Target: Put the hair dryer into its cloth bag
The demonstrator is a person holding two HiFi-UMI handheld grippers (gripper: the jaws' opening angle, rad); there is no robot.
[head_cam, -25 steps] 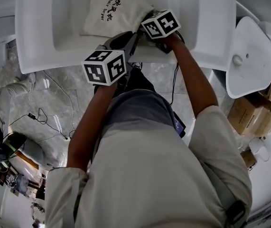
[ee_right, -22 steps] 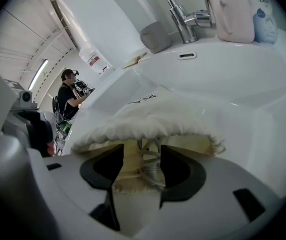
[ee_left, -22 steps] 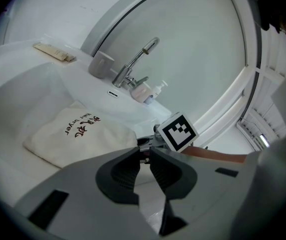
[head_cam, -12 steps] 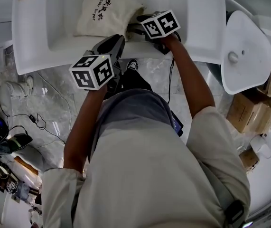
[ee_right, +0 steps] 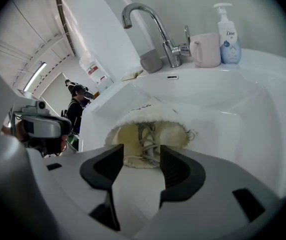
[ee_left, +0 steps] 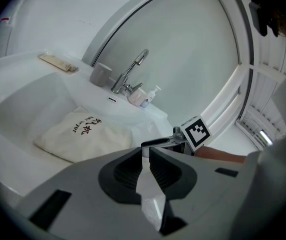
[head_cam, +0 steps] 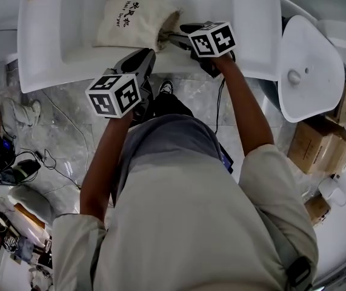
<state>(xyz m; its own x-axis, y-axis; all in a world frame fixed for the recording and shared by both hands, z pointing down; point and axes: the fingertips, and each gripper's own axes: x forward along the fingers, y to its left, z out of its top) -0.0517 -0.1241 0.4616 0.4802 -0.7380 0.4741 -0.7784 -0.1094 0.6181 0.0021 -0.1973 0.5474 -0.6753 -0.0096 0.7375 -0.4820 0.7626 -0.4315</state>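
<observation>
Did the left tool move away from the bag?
Yes. The left tool backed away from the cloth bag, off the basin of the sink to its front rim, toward the person.

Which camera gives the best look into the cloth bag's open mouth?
The right gripper view: it faces the mouth of the cloth bag, a cord inside. The head view shows the mouth sideways; the left gripper view, only the printed side.
</observation>
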